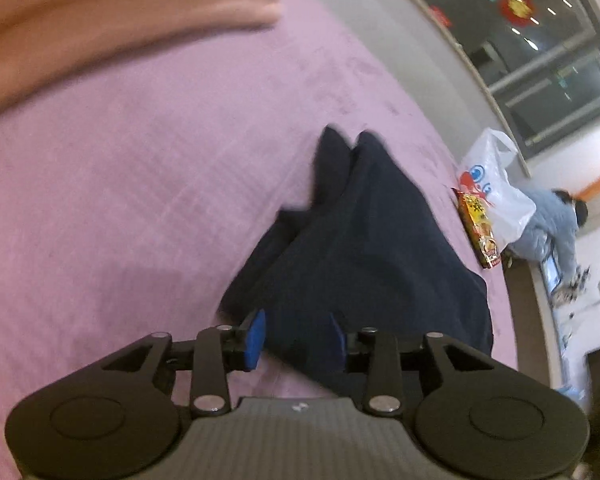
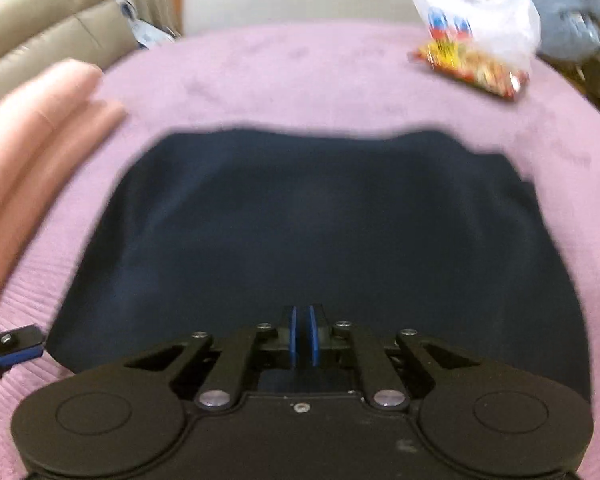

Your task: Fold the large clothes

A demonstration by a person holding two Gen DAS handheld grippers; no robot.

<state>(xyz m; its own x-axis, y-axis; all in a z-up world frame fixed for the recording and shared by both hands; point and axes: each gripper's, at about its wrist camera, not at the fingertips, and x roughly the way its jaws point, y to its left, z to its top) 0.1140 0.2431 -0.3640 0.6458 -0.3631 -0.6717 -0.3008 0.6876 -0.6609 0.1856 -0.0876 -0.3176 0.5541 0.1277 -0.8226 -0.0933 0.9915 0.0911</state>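
A dark navy garment (image 2: 308, 220) lies folded into a rough rectangle on the purple bedspread (image 2: 300, 76). In the left wrist view the garment (image 1: 364, 240) runs away from my left gripper (image 1: 298, 336), which is open with its blue pads on either side of the cloth's near corner. My right gripper (image 2: 302, 334) is over the garment's near edge with its blue pads almost together; whether cloth sits between them is not clear. The left gripper's fingertip shows at the right wrist view's left edge (image 2: 16, 350).
A folded pink blanket (image 2: 32, 148) lies on the bed to the left, also in the left wrist view (image 1: 112, 12). A snack packet (image 2: 472, 68) and a white plastic bag (image 2: 476, 12) sit at the far right. A person in blue (image 1: 556, 220) sits beyond the bed.
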